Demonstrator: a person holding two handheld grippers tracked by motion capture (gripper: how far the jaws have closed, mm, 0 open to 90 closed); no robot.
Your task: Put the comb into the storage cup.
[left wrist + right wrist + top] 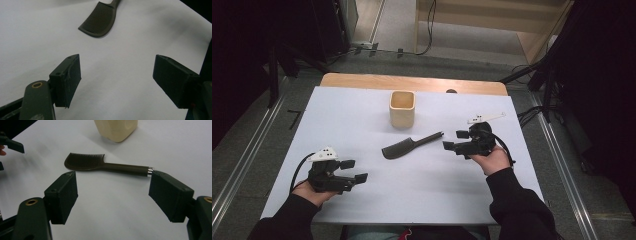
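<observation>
High view: dark fine-toothed comb (404,147) mid-table, blocky cream cup (402,108) toward far edge, my left gripper (351,172) and right gripper (455,141) both released.

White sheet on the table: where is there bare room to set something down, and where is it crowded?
Free: the far-left corner beside the square cream cup; the near strip between the left gripper and the right gripper; the far-right corner behind the right gripper. Crowded: the middle, where the dark long-handled comb lies just before the cup, its handle tip near the right gripper's fingers.
</observation>
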